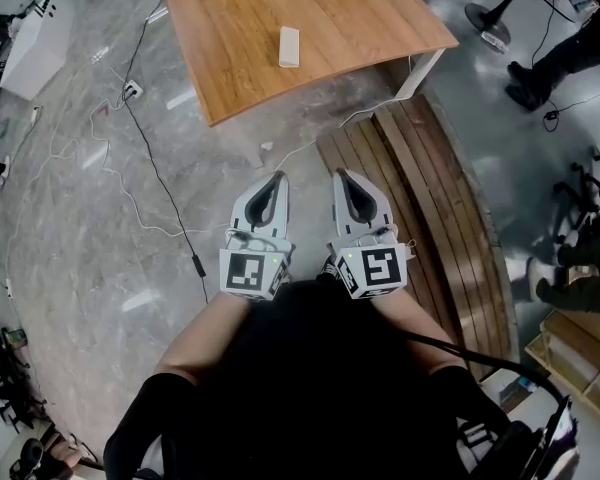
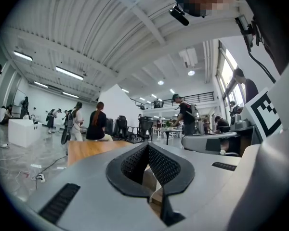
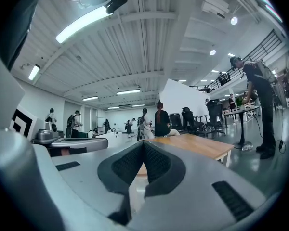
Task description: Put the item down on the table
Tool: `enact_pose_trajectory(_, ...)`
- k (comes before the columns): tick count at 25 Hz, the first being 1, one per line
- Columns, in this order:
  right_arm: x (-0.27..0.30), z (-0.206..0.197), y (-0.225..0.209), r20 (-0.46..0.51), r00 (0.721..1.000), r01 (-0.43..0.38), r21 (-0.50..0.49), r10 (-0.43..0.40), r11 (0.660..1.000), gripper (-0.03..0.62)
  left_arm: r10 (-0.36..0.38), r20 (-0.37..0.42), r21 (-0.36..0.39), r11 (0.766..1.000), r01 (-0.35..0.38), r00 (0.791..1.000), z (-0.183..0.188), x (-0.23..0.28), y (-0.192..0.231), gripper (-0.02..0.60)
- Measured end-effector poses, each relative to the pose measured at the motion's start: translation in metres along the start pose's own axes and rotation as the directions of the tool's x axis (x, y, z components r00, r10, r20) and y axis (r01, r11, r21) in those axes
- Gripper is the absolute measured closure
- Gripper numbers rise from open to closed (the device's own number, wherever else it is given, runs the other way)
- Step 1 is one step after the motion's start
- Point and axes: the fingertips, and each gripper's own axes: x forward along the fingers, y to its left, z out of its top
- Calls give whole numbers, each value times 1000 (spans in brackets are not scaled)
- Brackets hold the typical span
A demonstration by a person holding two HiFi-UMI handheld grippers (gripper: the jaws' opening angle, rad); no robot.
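Jaws of left gripper [image 1: 276, 177] and right gripper [image 1: 343, 175] are pressed together, empty, short of the table [image 1: 360, 18]; only the head view shows the white item [image 1: 289, 46] on it.

Glossy grey floor [image 1: 80, 218] — white ribbed ceiling [image 2: 86, 32]

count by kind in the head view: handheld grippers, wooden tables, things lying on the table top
grey handheld grippers: 2, the left gripper and the right gripper
light wooden table: 1
flat white rectangular item on the table top: 1
total: 4
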Motion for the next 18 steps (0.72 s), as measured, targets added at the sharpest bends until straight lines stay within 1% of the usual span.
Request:
enact_pose_trajectory(2, 1, -1, -10, 3, 1000, -2, 49, 2, 999, 582, 14, 1, 6, 1000, -14, 1000, -1, 5, 4, 578)
enact_pose_trajectory(4, 6, -5, -24, -11, 1000, 4, 77, -3, 997, 582, 43, 1, 11, 999, -43, 999, -4, 9, 12, 578)
enact_pose_trajectory(7, 14, -16, -42, -44, 999, 0, 89, 4, 996, 582, 106, -6, 0, 994, -106, 994, -9, 16, 25, 578)
enact_pose_trajectory(10, 28, -24, -54, -70, 997, -18, 87, 24, 996, 582, 148, -8, 8, 989, -148, 989, -11, 25, 35, 578)
enact_pose_trajectory(15, 83, -35, -65, -103, 994, -32, 96, 42, 995, 582, 169, -15, 5, 986, -169, 986, -20, 61, 68, 578)
enact_pose_trajectory(18, 135, -46, -78, -120, 992, -25, 101, 37, 995, 581, 160, -15, 5, 987, -160, 987, -30, 102, 101, 578)
